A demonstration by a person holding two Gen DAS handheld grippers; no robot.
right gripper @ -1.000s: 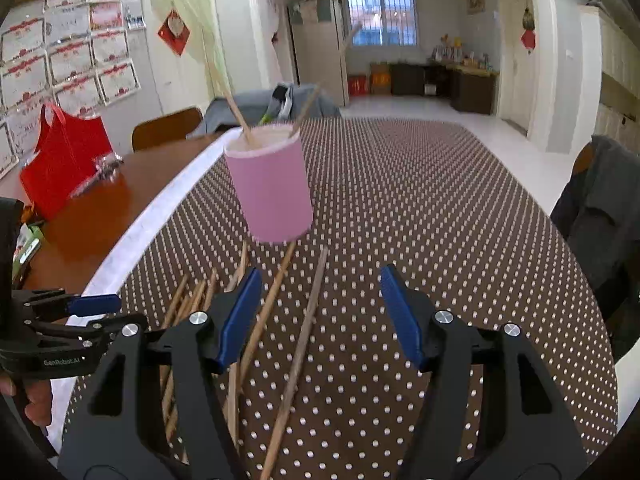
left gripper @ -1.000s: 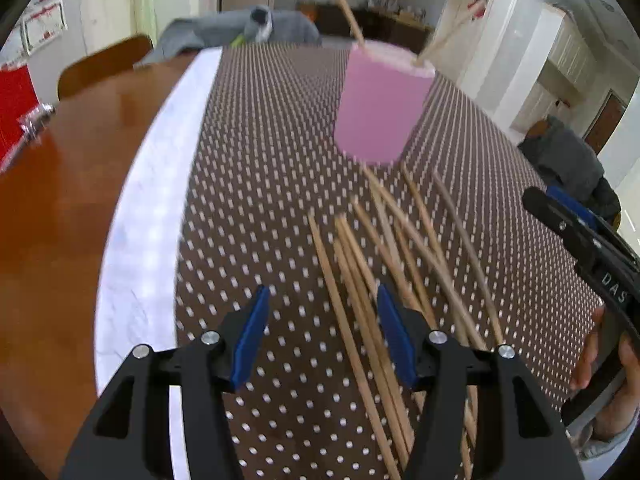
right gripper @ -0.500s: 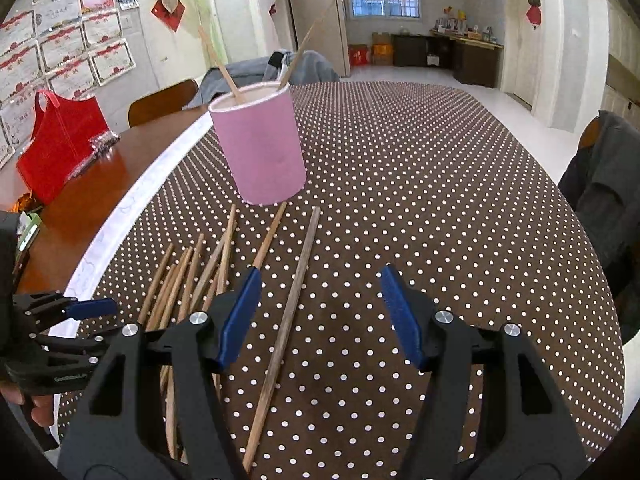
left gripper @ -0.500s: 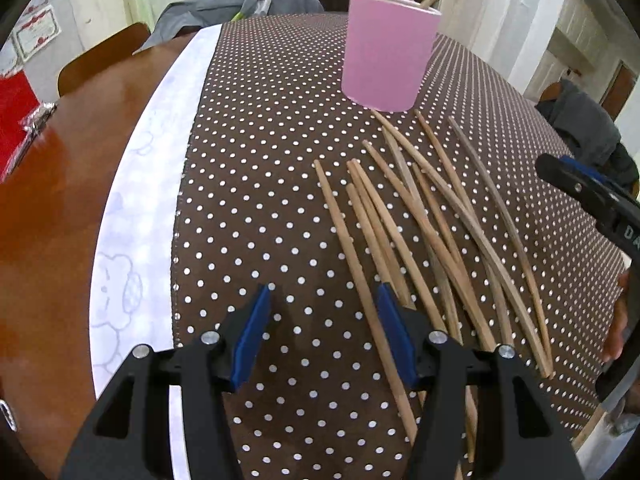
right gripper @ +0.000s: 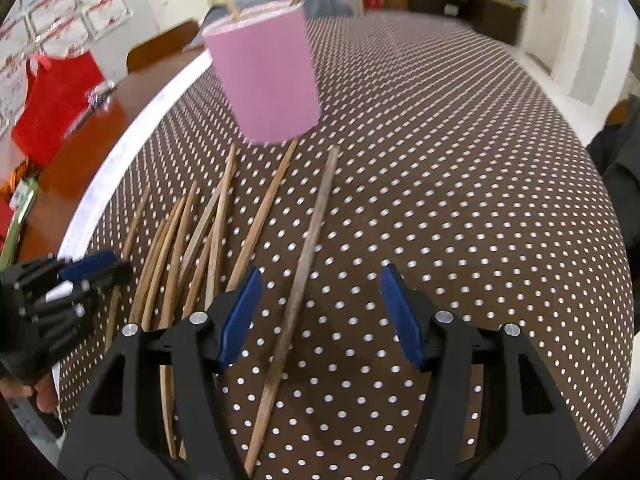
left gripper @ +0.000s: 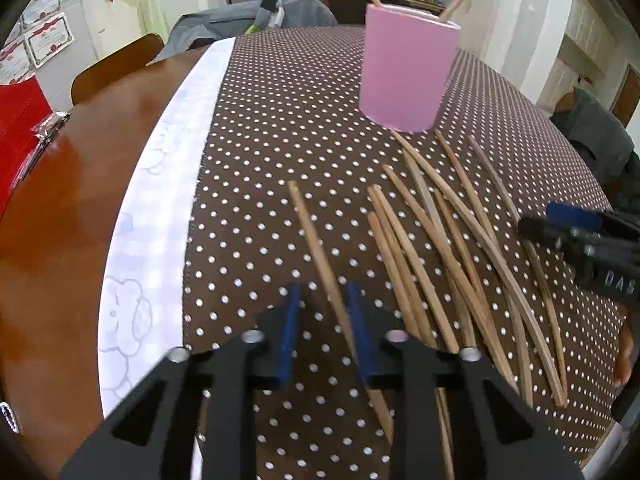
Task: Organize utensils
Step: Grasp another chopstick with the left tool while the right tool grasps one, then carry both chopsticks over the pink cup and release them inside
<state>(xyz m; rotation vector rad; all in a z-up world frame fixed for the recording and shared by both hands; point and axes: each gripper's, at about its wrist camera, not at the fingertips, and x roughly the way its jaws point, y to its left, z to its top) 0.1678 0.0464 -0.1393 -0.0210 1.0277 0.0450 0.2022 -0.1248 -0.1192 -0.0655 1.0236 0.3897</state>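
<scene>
Two chopsticks already stand in the pink cup (left gripper: 408, 76); the rest lie loose on the dotted tablecloth (left gripper: 280, 128) in front of it. The step in hand is pick-up. The left gripper (left gripper: 324, 326) is closing its jaws around the leftmost chopstick (left gripper: 316, 240), which lies between the blue pads (left gripper: 289, 330) but does not yet look pinched. The right gripper (right gripper: 320, 316) is spread wide over the darker, separate chopstick (right gripper: 308, 252), not touching it. Next, in my judgement: finish the left pinch, lift the stick clear of its neighbours, tilt it upright and drop it into the cup.
</scene>
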